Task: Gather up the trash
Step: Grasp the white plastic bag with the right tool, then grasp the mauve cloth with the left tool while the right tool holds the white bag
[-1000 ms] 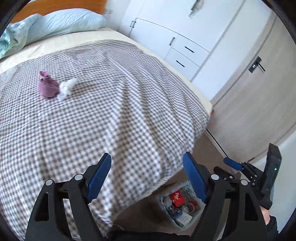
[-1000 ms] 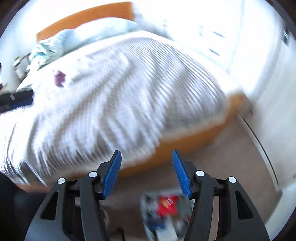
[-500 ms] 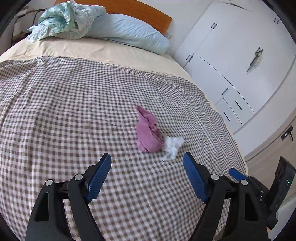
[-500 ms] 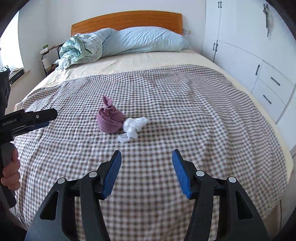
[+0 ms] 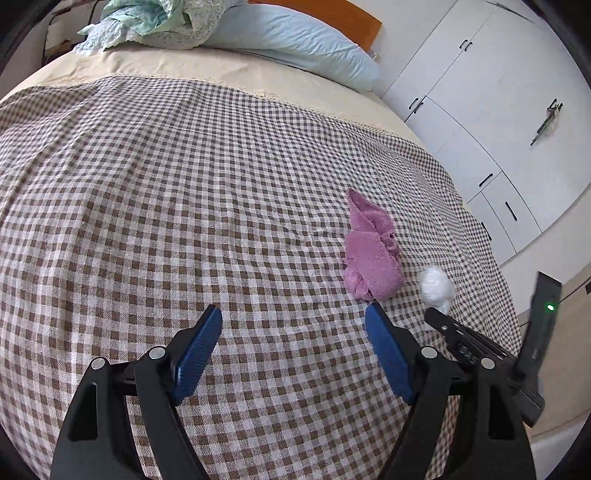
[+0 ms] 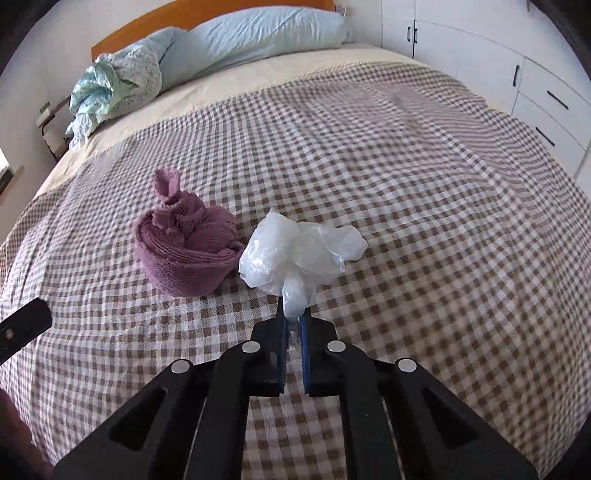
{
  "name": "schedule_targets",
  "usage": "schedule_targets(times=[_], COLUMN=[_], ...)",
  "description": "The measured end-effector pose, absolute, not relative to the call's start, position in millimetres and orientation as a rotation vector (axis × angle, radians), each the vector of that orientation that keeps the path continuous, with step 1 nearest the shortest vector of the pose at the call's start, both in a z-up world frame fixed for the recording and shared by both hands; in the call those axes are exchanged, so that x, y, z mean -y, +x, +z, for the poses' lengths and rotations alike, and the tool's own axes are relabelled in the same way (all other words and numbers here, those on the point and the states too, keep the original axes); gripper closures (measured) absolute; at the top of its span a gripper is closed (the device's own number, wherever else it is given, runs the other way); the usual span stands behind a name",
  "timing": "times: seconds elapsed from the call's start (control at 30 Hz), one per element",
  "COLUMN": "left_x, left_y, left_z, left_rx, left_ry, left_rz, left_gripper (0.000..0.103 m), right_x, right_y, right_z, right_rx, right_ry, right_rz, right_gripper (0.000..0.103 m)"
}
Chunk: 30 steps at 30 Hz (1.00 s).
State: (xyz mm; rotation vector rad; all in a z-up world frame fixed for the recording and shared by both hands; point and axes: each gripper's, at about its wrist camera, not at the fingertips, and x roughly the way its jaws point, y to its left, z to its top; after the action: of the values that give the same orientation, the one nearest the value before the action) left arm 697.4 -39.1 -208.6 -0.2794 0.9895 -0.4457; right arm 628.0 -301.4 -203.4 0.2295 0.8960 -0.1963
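A crumpled white plastic bag (image 6: 299,251) lies on the checked blanket (image 6: 424,206), touching a rolled purple cloth (image 6: 184,254) on its left. My right gripper (image 6: 293,317) is closing, and its blue pads pinch the bag's near tail. In the left wrist view the same bag (image 5: 436,288) sits right of the purple cloth (image 5: 371,258), with the right gripper's tip just below it. My left gripper (image 5: 295,332) hovers open over the blanket (image 5: 184,203), nothing between its fingers, and the cloth is just beyond its right finger.
Light blue pillows (image 6: 258,33) and a bunched pale green cloth (image 6: 114,81) lie at the head of the bed against an orange headboard (image 6: 147,33). White cupboards and drawers (image 5: 480,147) stand along the right side of the bed.
Both grippers swung from the bed's foot and a floor bin up over the blanket, then closer to the cloth and bag. The right gripper's jaws went from wide apart to pinching the bag.
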Motion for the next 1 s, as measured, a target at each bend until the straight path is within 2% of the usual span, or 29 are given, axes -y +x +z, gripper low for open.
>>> schedule_targets(times=[0.2,0.47,0.73,0.9,0.93,0.97,1.0], left_x=[42.4,67.3,128.1,155.7,158.2,159.6,159.9], left_y=[692.3,675.1,747.1,795.5,796.2,795.2,793.6], left_z=[-211.4,-218.2,-203.8,-221.3,-220.7,-217.9,-214.0], left_rx=[-0.953,-0.922,-0.942,-1.108,-1.100,-1.081,-1.086], left_ry=[-0.264,-0.177,-0.295,-0.290,-0.283,-0.266,-0.260], left_rz=[-0.494,-0.574,-0.483,-0.379,-0.378,-0.367,-0.368], left_gripper=[0.026,0.023,0.022,0.024,0.048,0.090,0.099], right_x=[322.8,339.5,364.4,374.4,375.9,375.8,375.9], right_y=[578.3,565.8,555.2,556.0,557.7,559.9,561.9], right_z=[-171.8,-168.2,-169.6,-173.4,-174.7,-176.6,-178.1], right_rx=[-0.766,-0.756,-0.759,-0.758,-0.763,-0.768,-0.777], right_ry=[0.379,0.406,0.555,0.607,0.615,0.617,0.614], right_rz=[-0.234,-0.207,-0.119,-0.104,-0.098,-0.094,-0.089], right_gripper=[0.097,0.097,0.096,0.096,0.096,0.096,0.096])
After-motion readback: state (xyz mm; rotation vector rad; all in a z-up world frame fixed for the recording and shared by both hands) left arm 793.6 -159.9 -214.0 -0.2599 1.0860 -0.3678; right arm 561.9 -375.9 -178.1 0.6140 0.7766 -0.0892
